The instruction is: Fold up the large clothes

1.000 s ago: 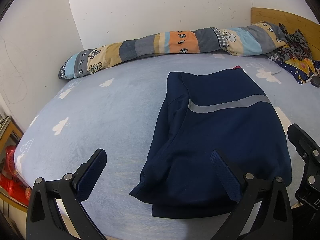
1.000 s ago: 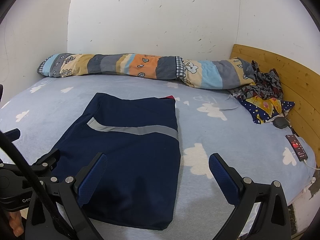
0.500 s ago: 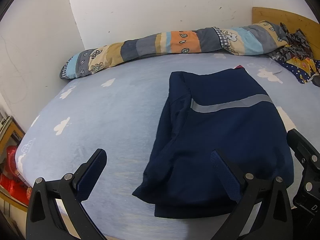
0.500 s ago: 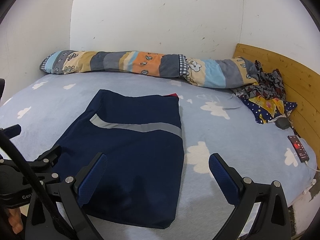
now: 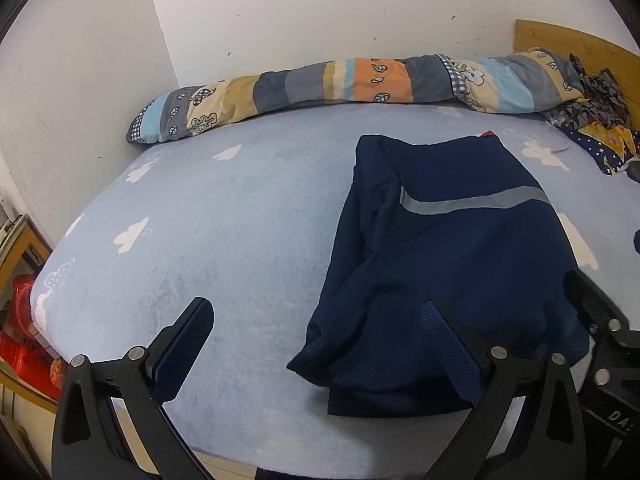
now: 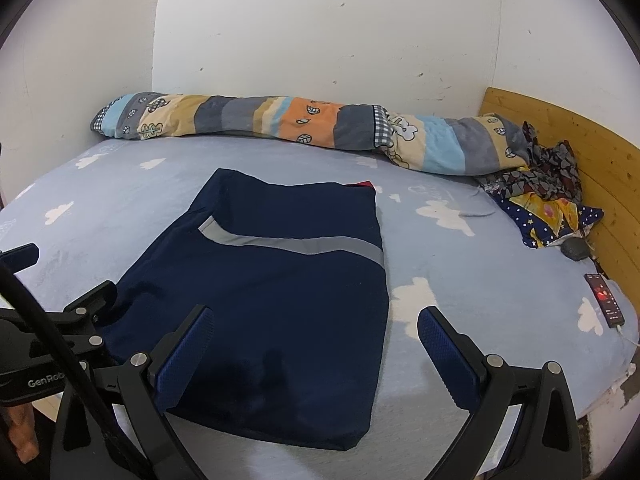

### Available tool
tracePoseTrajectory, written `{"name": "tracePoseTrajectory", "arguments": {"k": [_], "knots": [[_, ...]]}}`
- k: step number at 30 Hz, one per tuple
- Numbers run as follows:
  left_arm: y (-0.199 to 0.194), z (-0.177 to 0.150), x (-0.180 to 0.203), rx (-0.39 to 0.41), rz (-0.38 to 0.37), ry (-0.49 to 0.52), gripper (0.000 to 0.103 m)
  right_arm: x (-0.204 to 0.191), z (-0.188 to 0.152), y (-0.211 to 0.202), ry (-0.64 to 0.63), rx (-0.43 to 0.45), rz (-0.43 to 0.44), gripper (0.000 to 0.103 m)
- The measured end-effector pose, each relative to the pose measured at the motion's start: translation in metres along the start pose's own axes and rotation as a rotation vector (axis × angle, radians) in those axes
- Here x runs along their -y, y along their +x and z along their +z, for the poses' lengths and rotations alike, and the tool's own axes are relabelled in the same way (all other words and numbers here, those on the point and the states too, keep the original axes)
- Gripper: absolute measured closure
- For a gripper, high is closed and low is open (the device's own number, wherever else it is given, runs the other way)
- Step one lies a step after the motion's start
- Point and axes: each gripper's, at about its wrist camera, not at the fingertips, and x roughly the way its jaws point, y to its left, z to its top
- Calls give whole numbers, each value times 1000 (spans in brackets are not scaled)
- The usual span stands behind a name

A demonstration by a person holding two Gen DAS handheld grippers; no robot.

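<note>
Navy garment (image 6: 276, 280), folded into a rough rectangle with a grey reflective stripe (image 6: 288, 242) across it, lies flat on the bed (image 6: 460, 264), toward its near edge. Both pairs of jaws stand wide apart and hold nothing.

The left gripper (image 5: 316, 344) hovers above the near edge of the bed: its right finger (image 5: 452, 352) sits over the garment's near left corner, while its left finger (image 5: 184, 348) is over bare sheet. The right gripper (image 6: 316, 344) hovers just beside it, its left finger (image 6: 184, 352) over the garment's near edge and its right finger (image 6: 448, 356) over the sheet to the right of the cloth. Neither gripper touches the fabric, as far as the views show. Part of the left gripper's black frame appears at the left of the right wrist view, and part of the right gripper's frame at the right edge of the left wrist view.

The garment's left side is bunched into loose folds (image 5: 360, 248); its right edge runs straight. A small red tip (image 6: 365, 185) peeks out at its far right corner.

Outward, the pale blue sheet carries white cloud shapes (image 6: 444, 216). A long rolled quilt (image 6: 304, 128) in striped patches of blue, grey, tan and orange lies along the white wall (image 6: 320, 32) at the far side. At the right, crumpled patterned cloth (image 6: 548, 196) is heaped against a wooden headboard (image 6: 592, 152), with a dark rounded object (image 6: 575, 249) and a phone (image 6: 604, 300) with a lit screen near it. Red items (image 5: 24, 336) sit low beside the bed on the left.
</note>
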Motion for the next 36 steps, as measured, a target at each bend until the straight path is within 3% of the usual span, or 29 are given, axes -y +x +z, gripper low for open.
{"name": "tracePoseTrajectory", "arguments": {"k": [13,36], "knots": [[-16,-12,-8,11,-9,-12,0,3,-11,-12,25,13,-38,0],[-41,-30,14,52,-36,60,0,12,-25,-37,58,39,-44,0]]}}
